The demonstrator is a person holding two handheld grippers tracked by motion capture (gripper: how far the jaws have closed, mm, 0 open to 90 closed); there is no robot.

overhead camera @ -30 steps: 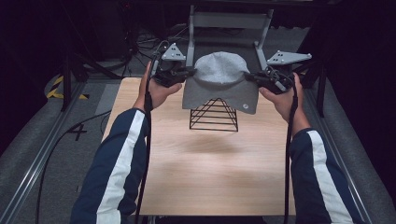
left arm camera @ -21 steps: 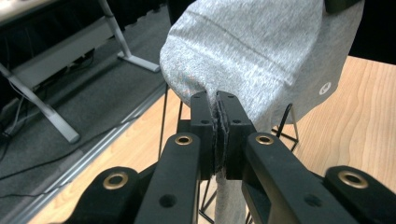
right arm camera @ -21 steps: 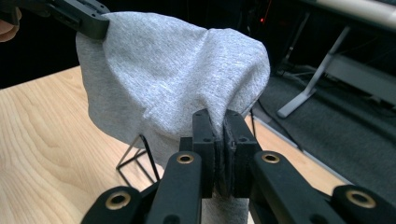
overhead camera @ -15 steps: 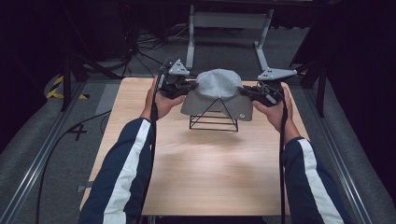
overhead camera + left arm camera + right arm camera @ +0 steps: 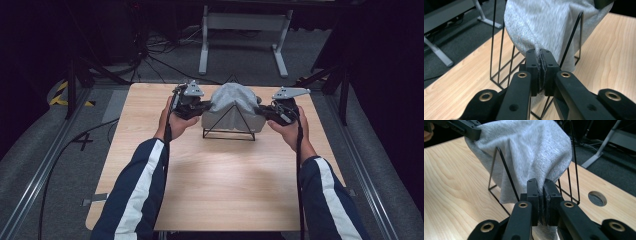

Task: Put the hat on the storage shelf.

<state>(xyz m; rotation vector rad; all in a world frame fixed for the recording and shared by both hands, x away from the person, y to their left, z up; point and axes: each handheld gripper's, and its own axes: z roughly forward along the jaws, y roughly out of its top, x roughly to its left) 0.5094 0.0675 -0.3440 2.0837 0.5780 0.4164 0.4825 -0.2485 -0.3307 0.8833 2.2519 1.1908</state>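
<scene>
Lowered since the earlier frames, the grey cloth (image 5: 234,102) is now draped over the black wire rack (image 5: 229,131), where a second ago it was held clear above the rack's peak. The cloth is seen as a soft, heathered grey knit with a fine fuzzy nap; it is domed over the rack's apex and hangs in loose folds down both sloping sides, its hem (image 5: 506,200) hanging just above the tabletop in the right gripper view. The rack is made of thin black wire bent into a triangular, tent-like frame, with parallel rods (image 5: 499,47) running along one face and a rectangular base resting on the table. The left gripper (image 5: 200,106) is held at the cloth's left edge, and its jaws are closed on a pinched fold of the fabric (image 5: 541,56). The right gripper (image 5: 266,110) is held at the opposite edge, its jaws likewise clamped on the cloth (image 5: 541,182). Each gripper is formed of matte black plastic with brass-coloured rivets and is topped by a grey three-cornered plate. Both hands are shown in navy sleeves with a white stripe. The table (image 5: 220,190) is of pale wood-grain laminate, with a round hole (image 5: 597,198) near one edge.
</scene>
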